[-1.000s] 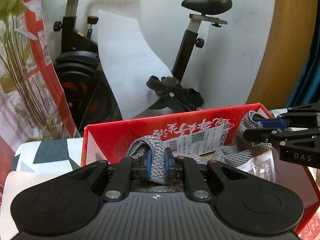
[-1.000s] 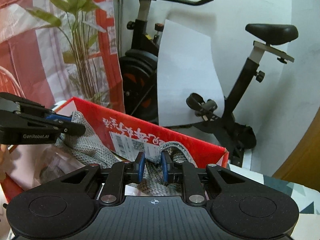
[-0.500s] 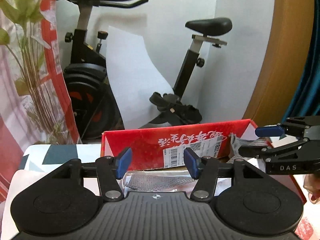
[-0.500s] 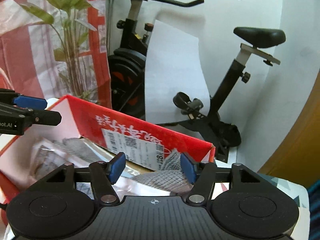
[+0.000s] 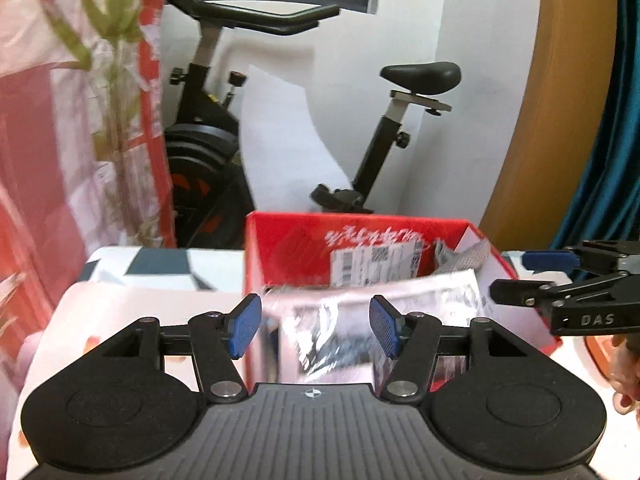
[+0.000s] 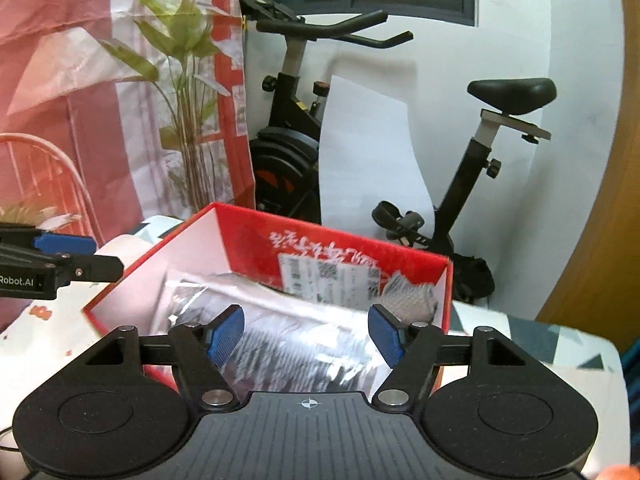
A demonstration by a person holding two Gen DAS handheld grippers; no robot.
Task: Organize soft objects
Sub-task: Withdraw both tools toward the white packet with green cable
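The grey knitted cloth point(image 5: 460, 258) lies inside the red cardboard box point(image 5: 292, 240), bunched in its far right corner, partly under a clear plastic packet point(image 5: 360, 320) that fills most of the box floor. In the right wrist view the same cloth point(image 6: 412, 300) shows against the right wall of the box point(image 6: 248, 236), beside a white shipping label point(image 6: 328, 276) on the far wall. The left gripper point(image 5: 316, 326) hangs over the near edge of the box; its jaws have just been opening and stand apart with nothing between the blue pads. The right gripper point(image 6: 306, 334) is likewise parted after just opening, holding nothing. The box sits on a patterned tablecloth point(image 5: 152, 268). Beyond it stand an exercise bike point(image 6: 472, 184) and a leafy plant point(image 6: 184, 92).
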